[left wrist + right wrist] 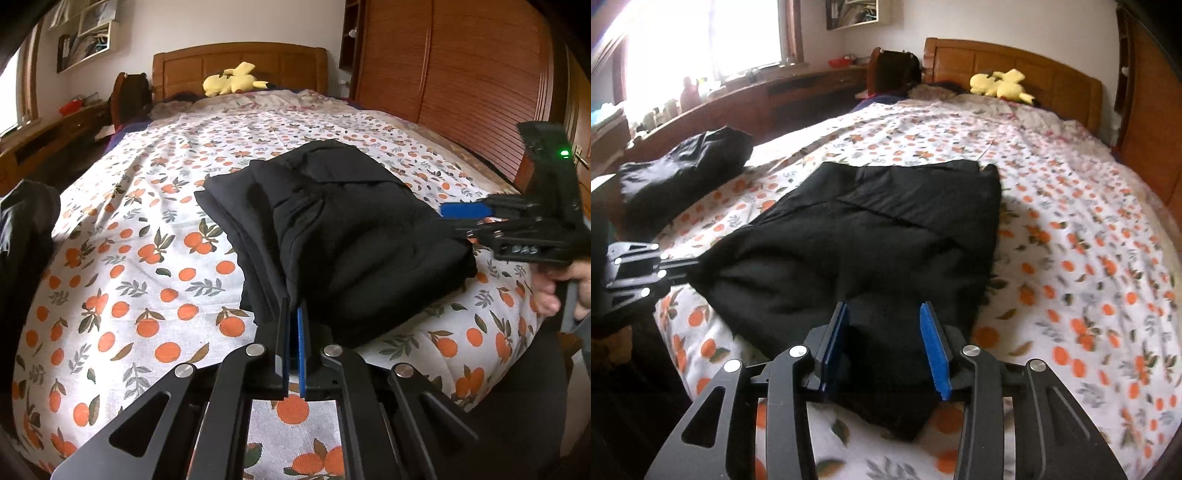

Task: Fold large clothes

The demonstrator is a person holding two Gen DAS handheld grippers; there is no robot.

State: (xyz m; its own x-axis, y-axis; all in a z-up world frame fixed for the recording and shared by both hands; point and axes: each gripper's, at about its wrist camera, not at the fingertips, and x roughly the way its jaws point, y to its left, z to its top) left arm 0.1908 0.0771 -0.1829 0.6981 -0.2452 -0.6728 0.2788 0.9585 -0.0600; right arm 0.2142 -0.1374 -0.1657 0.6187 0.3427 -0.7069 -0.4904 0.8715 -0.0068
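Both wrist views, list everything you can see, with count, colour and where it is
black garment: one, black, partly folded, near edge of the bed
second dark garment: one, black, bunched at the bed's window side
bedspread: one, white with orange fruit print, covering the bed
plush toy: one, yellow, by the headboard
headboard: one, brown wood, far end of the bed
wardrobe: one, reddish-brown slatted doors, right of the bed in the left wrist view
left claw: one, black with blue pads, shut on the garment's near corner
right claw: one, black with blue pads, open over the garment's near edge
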